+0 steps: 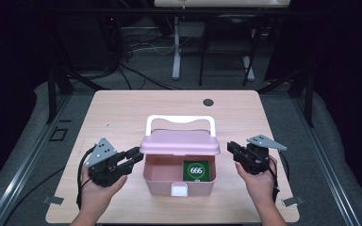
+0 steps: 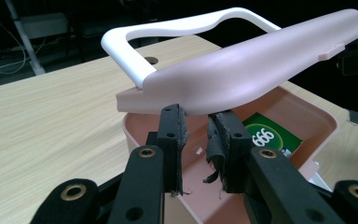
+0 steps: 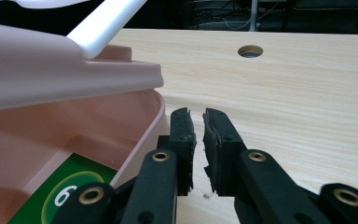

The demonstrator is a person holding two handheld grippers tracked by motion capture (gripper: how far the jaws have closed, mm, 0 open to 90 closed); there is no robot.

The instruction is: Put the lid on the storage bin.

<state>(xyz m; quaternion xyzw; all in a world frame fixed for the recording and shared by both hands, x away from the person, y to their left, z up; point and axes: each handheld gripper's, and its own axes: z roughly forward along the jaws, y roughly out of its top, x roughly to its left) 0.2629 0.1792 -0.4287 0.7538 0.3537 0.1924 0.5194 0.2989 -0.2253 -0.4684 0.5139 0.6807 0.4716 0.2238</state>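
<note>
Up close, nearly shut, empty jaws of the left gripper [image 2: 196, 122] and right gripper [image 3: 196, 116] flank the pink plastic box [image 1: 179, 181]; its raised lid [image 2: 242, 74] half-hides a green card [image 1: 196, 170].

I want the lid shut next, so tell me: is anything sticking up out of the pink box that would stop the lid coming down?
Nothing visible does. The green card lies flat on the floor of the box, well below the rim, under the raised lid.

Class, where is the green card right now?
In the high view, the green card lies flat inside the pink box, at its right side, under the half-raised lid.
</note>
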